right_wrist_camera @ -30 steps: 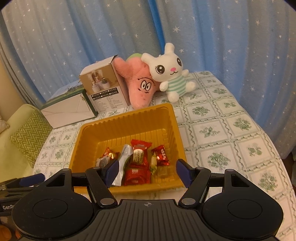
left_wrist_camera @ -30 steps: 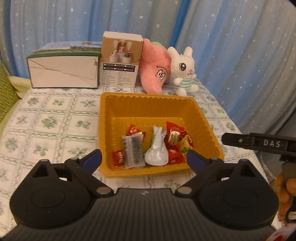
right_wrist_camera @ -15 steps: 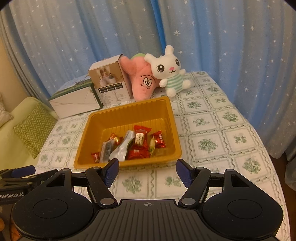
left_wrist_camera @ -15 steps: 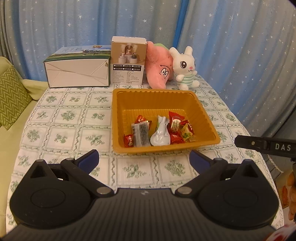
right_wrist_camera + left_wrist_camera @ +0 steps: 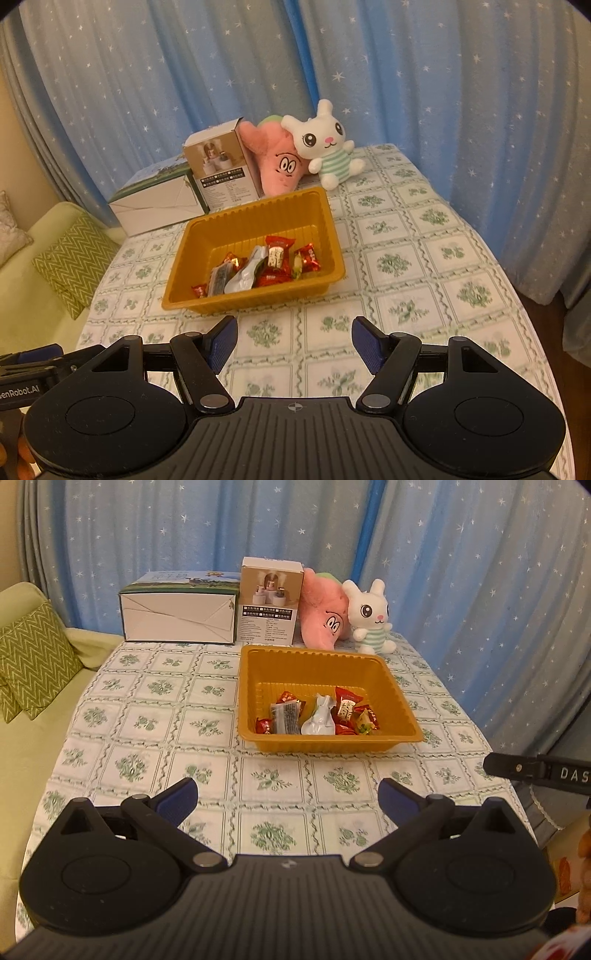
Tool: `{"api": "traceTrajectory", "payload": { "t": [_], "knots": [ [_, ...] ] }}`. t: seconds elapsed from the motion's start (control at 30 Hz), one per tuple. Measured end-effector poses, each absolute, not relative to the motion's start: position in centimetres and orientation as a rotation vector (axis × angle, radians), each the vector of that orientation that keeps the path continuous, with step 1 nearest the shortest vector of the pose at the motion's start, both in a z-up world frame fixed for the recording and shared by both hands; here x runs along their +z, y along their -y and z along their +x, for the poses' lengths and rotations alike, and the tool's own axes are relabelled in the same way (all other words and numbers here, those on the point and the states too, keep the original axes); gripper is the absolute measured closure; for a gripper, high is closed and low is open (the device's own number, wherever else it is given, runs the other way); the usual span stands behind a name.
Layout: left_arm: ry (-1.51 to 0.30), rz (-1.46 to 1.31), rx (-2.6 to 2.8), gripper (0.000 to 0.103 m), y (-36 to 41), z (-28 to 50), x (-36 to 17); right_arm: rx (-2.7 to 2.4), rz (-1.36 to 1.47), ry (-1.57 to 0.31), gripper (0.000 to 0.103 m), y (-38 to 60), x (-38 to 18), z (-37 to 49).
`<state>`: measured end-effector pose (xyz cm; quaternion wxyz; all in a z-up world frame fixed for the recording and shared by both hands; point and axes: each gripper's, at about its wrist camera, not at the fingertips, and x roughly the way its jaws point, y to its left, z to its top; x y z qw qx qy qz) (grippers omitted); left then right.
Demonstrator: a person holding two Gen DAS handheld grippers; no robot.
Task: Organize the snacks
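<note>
A: Where are the snacks?

B: Piled in the orange tray, ahead of both sets of jaws, well apart from them on the worktop.

A: And the jaws?

B: The left gripper has just been opening; it is spread wide with nothing between. The right gripper is parted too, gripping nothing, only tablecloth beneath.
</note>
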<state>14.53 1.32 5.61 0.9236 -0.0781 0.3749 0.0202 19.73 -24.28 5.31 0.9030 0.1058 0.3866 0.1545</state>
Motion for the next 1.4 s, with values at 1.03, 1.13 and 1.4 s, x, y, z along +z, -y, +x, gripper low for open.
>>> {"api": "traceTrajectory", "payload": {
  "t": [1.03,1.13,1.4],
  "knots": [
    [-0.771,-0.111,0.063,0.000,1.0,5.7,6.3,0.335,0.151,-0.799,0.035,24.4,5.2,9.3],
    [-0.783,-0.113,0.068,0.000,1.2,5.1,5.8,0.337,0.138,-0.805,0.035,24.2,4.9,8.8],
    [-0.802,-0.096,0.080,0.000,1.5,3.5,5.0,0.344,0.110,-0.819,0.035,23.8,4.4,7.5]
  ]
}}
